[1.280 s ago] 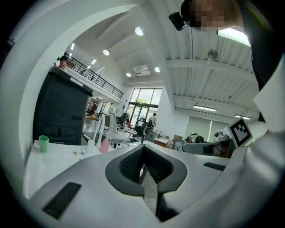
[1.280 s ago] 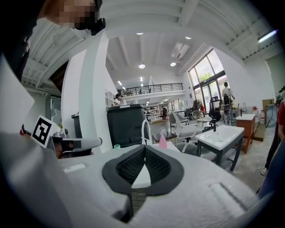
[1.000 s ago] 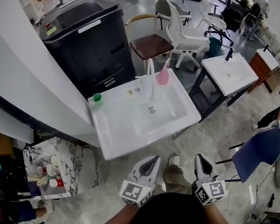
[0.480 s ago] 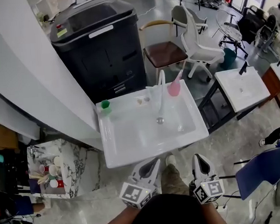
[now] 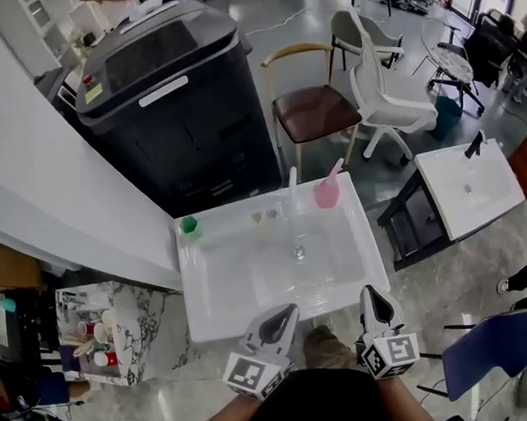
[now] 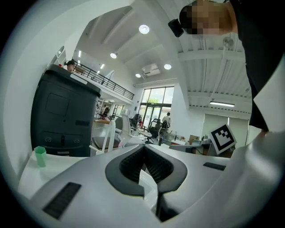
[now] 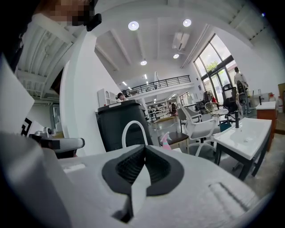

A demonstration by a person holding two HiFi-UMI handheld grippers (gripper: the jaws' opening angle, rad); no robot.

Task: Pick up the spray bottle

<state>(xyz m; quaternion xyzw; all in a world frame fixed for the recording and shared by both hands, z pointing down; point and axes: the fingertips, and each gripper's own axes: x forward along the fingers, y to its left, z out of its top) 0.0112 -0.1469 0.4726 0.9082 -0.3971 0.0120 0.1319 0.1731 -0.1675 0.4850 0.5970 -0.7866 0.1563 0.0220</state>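
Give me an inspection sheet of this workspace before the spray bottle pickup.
Surface: white sink basin with a faucet at its back edge.
Job's things: pink spray bottle upright at the basin's back right corner, untouched.
Clutter: green cup at the back left corner; small items beside the faucet, too small to tell.
Grippers: left gripper and right gripper both shut, empty, by the basin's near edge.
Cables: nothing seen at the basin.
Surroundings: black cabinet behind; brown-seated chair; white chair; second sink.
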